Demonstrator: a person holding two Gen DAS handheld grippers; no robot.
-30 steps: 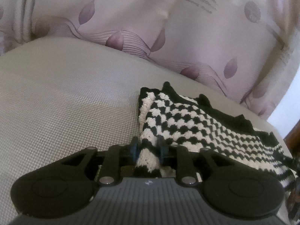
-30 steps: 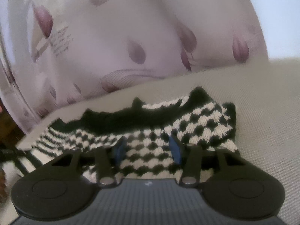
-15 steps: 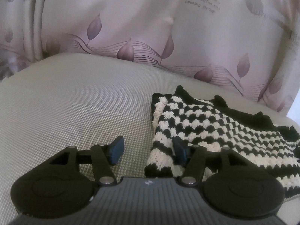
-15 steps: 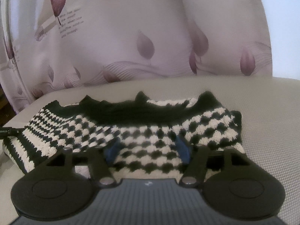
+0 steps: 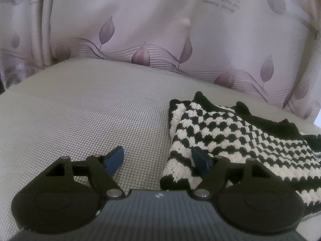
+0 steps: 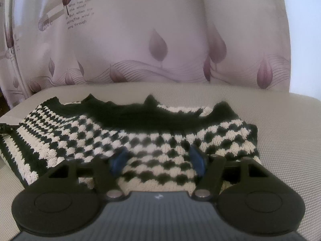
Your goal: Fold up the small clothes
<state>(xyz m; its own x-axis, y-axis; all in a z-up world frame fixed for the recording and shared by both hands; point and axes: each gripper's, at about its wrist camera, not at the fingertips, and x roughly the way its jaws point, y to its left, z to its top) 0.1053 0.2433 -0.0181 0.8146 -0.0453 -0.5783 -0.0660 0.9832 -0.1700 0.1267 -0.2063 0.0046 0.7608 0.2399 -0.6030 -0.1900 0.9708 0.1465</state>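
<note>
A small black-and-cream checked knit garment (image 5: pixel 240 136) lies folded flat on a grey woven cushion (image 5: pixel 90 110), its black scalloped edge on the far side. My left gripper (image 5: pixel 158 159) is at the garment's near left corner. Its jaws are opening: the left pad rests over bare cushion, the right pad sits against the knit, and nothing is gripped. In the right wrist view the garment (image 6: pixel 80 132) spreads across the middle. My right gripper (image 6: pixel 158 160) hovers low over its near edge, open, with the knit lying between the spread pads but not pinched.
A pale pink curtain (image 5: pixel 160 30) with purple leaf prints and printed text hangs right behind the cushion's far edge. Bare cushion (image 6: pixel 280 120) stretches to the left of the garment in the left wrist view and to its right in the right wrist view.
The left jaws, pinched on the garment's corner a second ago, have let go and spread wide. The right jaws have widened too. The garment has settled flat.
</note>
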